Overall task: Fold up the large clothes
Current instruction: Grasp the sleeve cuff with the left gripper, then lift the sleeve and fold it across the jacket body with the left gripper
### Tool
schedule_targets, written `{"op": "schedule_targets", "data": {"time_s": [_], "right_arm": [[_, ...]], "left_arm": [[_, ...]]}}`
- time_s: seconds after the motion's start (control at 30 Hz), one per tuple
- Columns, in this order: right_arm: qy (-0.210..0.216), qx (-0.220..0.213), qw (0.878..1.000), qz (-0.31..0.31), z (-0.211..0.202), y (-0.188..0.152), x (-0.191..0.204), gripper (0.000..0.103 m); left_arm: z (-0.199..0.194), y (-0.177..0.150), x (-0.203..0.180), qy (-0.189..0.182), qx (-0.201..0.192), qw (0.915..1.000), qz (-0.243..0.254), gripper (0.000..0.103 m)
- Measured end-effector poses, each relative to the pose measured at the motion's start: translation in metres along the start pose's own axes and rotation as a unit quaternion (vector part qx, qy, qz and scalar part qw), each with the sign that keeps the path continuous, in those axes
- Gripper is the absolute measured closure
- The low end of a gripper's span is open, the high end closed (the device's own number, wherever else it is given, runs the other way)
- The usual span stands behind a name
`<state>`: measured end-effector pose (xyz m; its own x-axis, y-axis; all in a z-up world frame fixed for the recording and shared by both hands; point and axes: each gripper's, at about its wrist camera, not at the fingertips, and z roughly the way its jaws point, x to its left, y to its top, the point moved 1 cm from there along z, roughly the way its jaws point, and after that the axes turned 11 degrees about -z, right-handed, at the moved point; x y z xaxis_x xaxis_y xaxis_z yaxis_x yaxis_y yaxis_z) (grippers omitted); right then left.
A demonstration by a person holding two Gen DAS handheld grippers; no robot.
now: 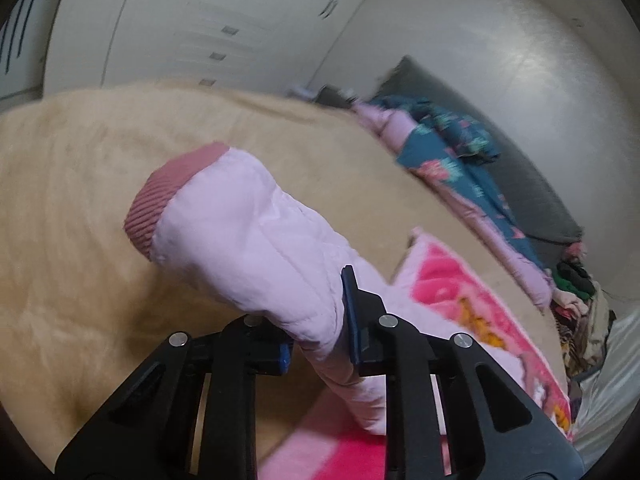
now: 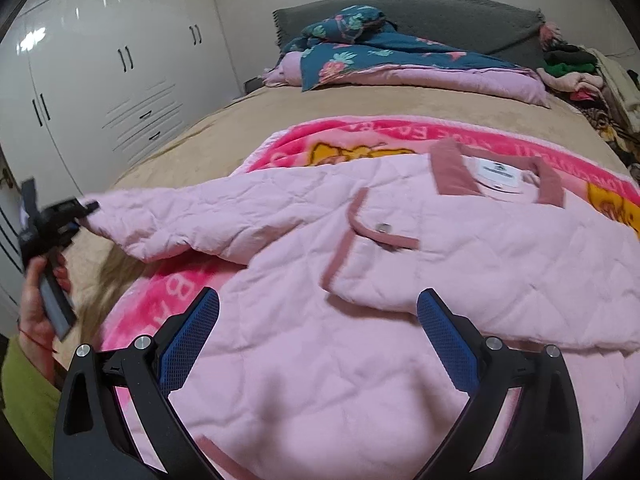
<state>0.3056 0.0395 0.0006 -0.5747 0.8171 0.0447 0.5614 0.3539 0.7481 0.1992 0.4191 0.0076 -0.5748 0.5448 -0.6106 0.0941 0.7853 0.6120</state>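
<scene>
A pale pink quilted jacket [image 2: 400, 248] with darker pink trim lies spread on a bright pink blanket [image 2: 304, 144] on the bed. Its left sleeve [image 1: 248, 236], ending in a ribbed dusty-pink cuff [image 1: 160, 204], is lifted off the bed. My left gripper [image 1: 320, 320] is shut on that sleeve, a little back from the cuff. In the right wrist view the left gripper [image 2: 86, 206] shows at the far left, held by a hand [image 2: 38, 300], with the sleeve end pinched in it. My right gripper [image 2: 318, 336] stands open just above the jacket's lower front, nothing between its blue pads.
The bed has a tan cover [image 2: 192, 148]. A teal flowered quilt with pink lining [image 2: 384, 60] lies bunched at the grey headboard [image 2: 440, 16]. A heap of clothes [image 2: 576, 68] sits at the far right. White wardrobes [image 2: 112, 72] line the left wall.
</scene>
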Motion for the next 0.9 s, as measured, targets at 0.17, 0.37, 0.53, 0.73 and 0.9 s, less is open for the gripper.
{"op": "schedule_targets", "data": {"time_s": [0.17,0.37,0.53,0.73,0.9], "right_arm": [[-0.001,-0.008,1.0,0.019,-0.026,-0.016,-0.023,0.004],[-0.01,-0.023,0.999,0.032,-0.055,-0.031,-0.041,0.004],[-0.032,-0.041,0.998,0.032,-0.086,-0.037,-0.058,0.004],[-0.049,-0.061,0.996,0.035,-0.118,-0.045,-0.079,0.004],[-0.055,-0.072,0.994,0.055,-0.137,-0.055,-0.098,0.004]], "left_arm": [[-0.043,-0.013,-0.041,-0.039,-0.016,0.999,0.014,0.092],[-0.069,-0.039,-0.109,-0.061,-0.008,0.995,0.078,0.094],[-0.092,-0.056,-0.155,-0.071,-0.016,0.9892,0.128,0.094],[-0.11,-0.069,-0.188,-0.083,-0.017,0.985,0.15,0.094],[-0.118,-0.081,-0.211,-0.095,-0.019,0.9804,0.172,0.094]]}}
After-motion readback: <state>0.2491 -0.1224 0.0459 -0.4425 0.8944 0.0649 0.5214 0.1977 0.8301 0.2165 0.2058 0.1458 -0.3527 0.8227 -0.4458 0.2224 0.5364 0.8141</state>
